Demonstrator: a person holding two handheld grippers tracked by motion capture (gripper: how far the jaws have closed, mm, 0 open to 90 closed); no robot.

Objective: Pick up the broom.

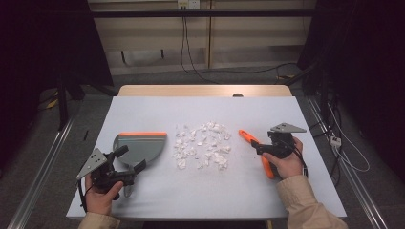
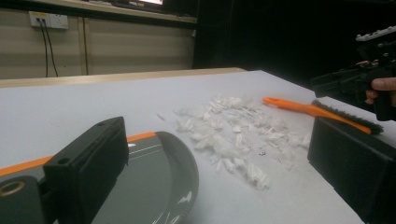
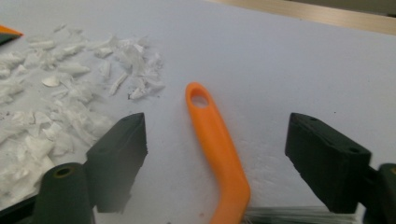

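A grey dustpan [image 1: 141, 145] with an orange front lip lies at the table's left. Right of it is a loose pile of white paper scraps [image 1: 203, 143]. An orange-handled brush [image 1: 246, 135] lies right of the pile, handle pointing away. My left gripper [image 1: 130, 159] hovers over the dustpan's near edge with its jaws wide apart and nothing between the pads; in its own view the dustpan [image 2: 154, 177] sits beside the left jaw. My right gripper [image 3: 224, 140] straddles the brush handle [image 3: 215, 140], jaws open, pads clear of it on both sides.
A white sheet covers the table [image 1: 205, 191], and a wooden edge [image 1: 205, 90] shows at the back. Cables run over the floor to the right. Bare sheet lies in front of the pile and behind it.
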